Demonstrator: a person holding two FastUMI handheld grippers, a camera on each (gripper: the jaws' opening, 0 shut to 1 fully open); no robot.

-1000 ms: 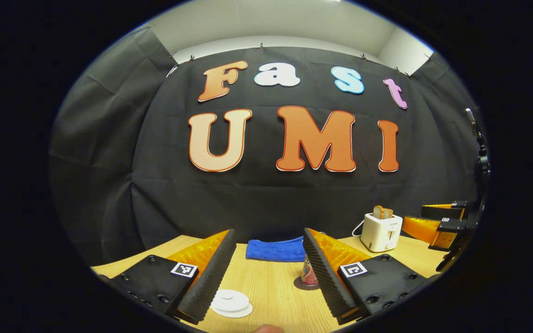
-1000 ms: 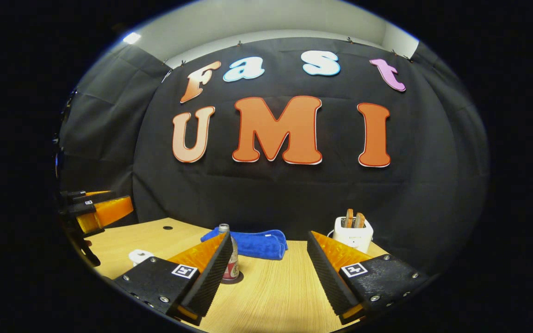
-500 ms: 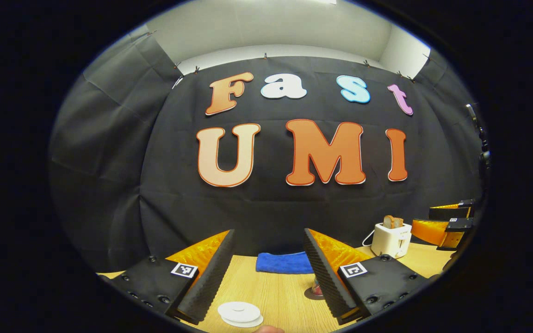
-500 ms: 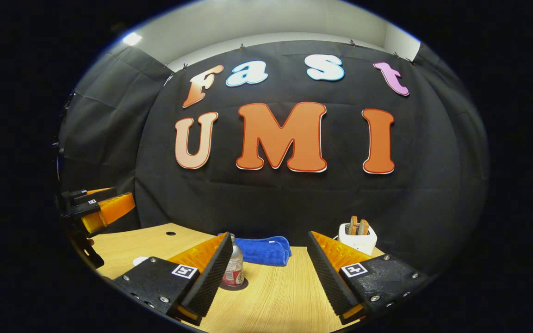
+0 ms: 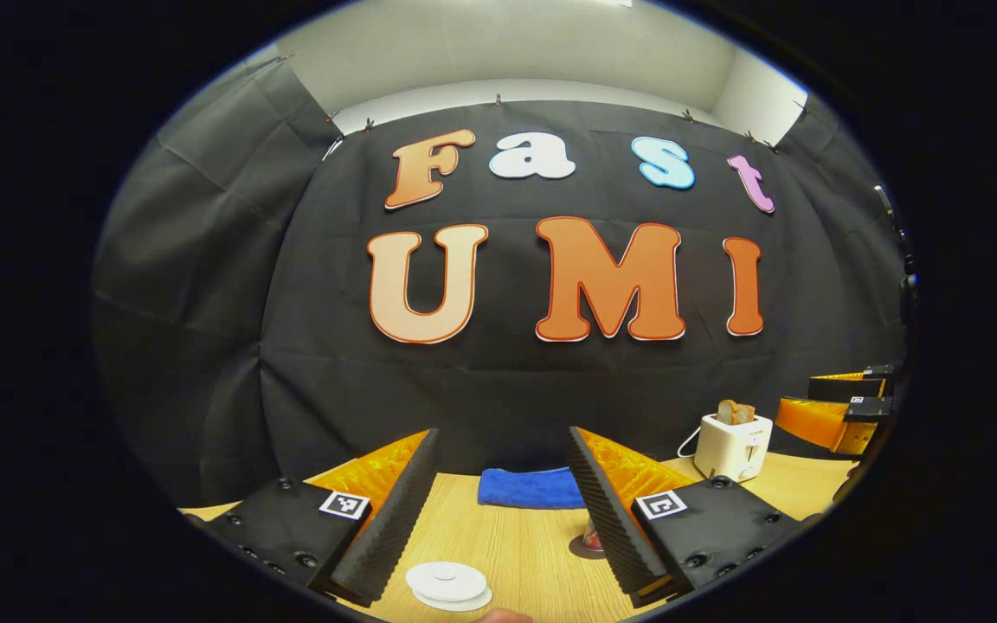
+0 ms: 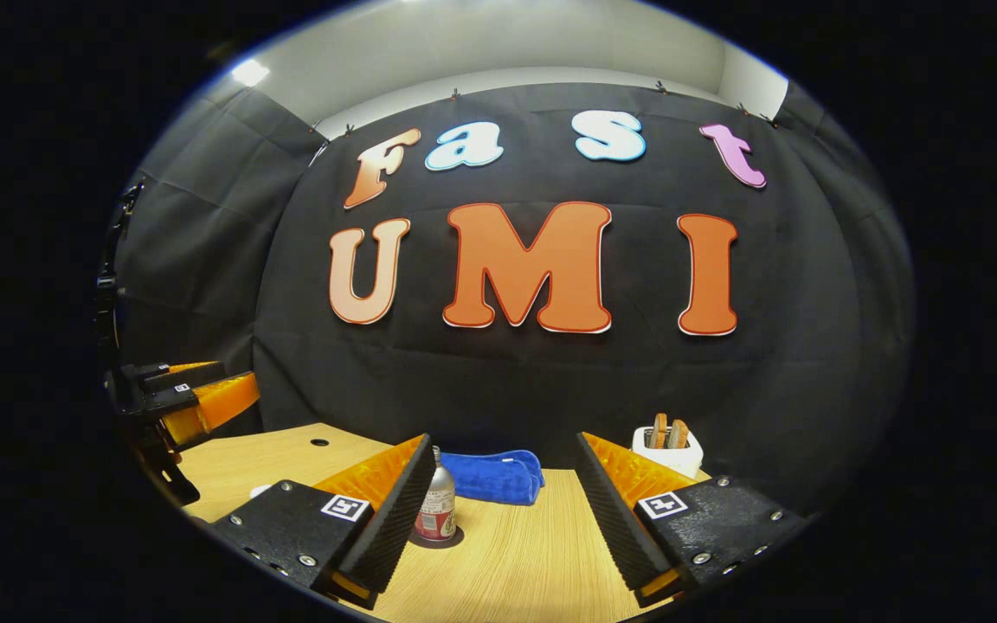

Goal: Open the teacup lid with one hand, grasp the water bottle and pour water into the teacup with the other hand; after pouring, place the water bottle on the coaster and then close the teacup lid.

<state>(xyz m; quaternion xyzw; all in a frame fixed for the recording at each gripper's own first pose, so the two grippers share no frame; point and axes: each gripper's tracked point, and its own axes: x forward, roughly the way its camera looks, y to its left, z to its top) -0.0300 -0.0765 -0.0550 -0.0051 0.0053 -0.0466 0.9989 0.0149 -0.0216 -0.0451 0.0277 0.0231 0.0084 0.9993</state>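
Both tongs have risen and drawn back since a moment ago; left tongs [image 5: 498, 484] and right tongs [image 6: 503, 493] stand apart, holding nothing. The water bottle [image 6: 436, 510] stands on its coaster [image 6: 455, 538], and the lid [image 5: 447, 581] lies on the teacup on the bench [image 6: 516, 562]. The task looks finished; only retreat is left.

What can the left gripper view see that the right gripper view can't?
Left gripper view: the round white teacup lid lies in plain sight near its fingers, and the right gripper hangs open far off. Right gripper view: the whole water bottle stands on its dark coaster, with a small round hole in the tabletop and the left gripper, open. Both: the blue towel and the white toaster with bread. The left gripper view catches just the bottle's foot.
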